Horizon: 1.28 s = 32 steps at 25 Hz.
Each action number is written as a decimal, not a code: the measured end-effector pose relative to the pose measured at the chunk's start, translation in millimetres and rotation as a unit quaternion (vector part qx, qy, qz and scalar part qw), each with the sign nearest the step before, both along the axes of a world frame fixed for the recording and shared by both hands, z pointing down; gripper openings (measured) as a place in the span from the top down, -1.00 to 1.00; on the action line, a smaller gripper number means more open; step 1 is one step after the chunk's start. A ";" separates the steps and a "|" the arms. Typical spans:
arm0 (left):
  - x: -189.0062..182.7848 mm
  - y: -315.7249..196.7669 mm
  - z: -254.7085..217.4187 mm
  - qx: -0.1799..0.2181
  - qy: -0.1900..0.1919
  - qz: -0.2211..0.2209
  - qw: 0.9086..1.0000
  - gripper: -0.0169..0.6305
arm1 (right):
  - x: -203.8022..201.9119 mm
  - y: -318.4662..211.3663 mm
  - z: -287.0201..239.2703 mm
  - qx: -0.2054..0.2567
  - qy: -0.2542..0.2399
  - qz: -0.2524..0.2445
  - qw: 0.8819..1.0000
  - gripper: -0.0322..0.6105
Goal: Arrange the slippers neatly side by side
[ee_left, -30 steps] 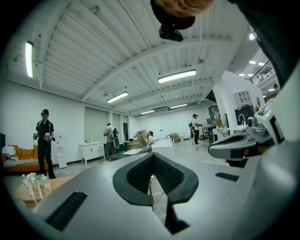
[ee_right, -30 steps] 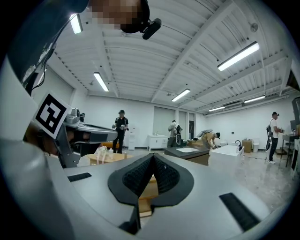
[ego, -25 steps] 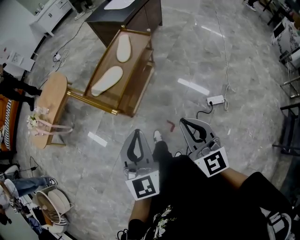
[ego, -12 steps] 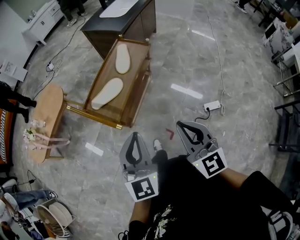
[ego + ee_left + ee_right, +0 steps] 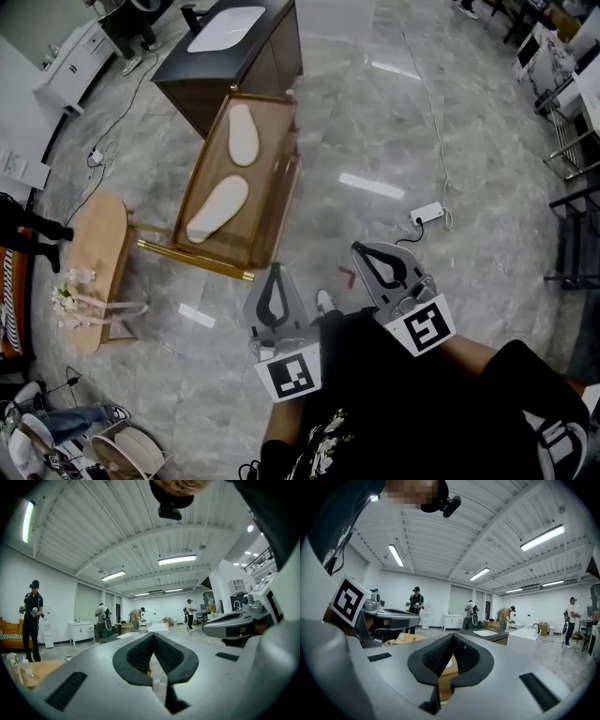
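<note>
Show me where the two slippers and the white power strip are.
far slipper [image 5: 243,133]: head view, middle of its pale surface.
near slipper [image 5: 217,208]: head view, middle of its pale surface.
power strip [image 5: 429,214]: head view, middle of its body.

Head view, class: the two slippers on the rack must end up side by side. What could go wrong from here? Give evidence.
1. The near slipper and far slipper lie end to end on the rack. A clumsy nudge could slide one over its edge.
2. The left gripper and right gripper are shut and empty, so reaching in like this would push rather than grasp.
3. The power strip and its cable lie on the floor nearby, a possible trip hazard.
</note>
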<state>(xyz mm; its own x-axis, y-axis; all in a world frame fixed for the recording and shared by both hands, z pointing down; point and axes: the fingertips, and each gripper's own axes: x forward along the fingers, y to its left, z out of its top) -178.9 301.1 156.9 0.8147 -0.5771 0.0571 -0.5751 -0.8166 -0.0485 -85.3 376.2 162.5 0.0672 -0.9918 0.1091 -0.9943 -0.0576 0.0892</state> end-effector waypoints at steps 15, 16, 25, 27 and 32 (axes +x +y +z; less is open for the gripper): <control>17.6 -35.8 13.2 -0.009 0.006 0.042 0.999 0.94 | 9.9 -33.2 10.0 -0.005 0.003 0.034 0.999 0.90; 18.9 -35.7 14.9 -0.010 0.007 0.047 0.999 0.94 | 10.9 -32.7 11.1 -0.007 0.005 0.039 0.999 0.90; 28.2 -29.3 19.7 -0.018 0.016 0.076 0.997 0.94 | 10.0 -28.3 16.0 -0.016 0.003 0.054 0.998 0.90; 26.8 -29.9 20.9 -0.017 0.017 0.078 0.997 0.94 | 8.3 -28.3 17.3 -0.018 0.003 0.055 0.998 0.90; 26.7 -29.9 22.5 -0.016 0.018 0.083 0.996 0.94 | 8.0 -27.2 17.9 -0.017 0.005 0.060 0.998 0.90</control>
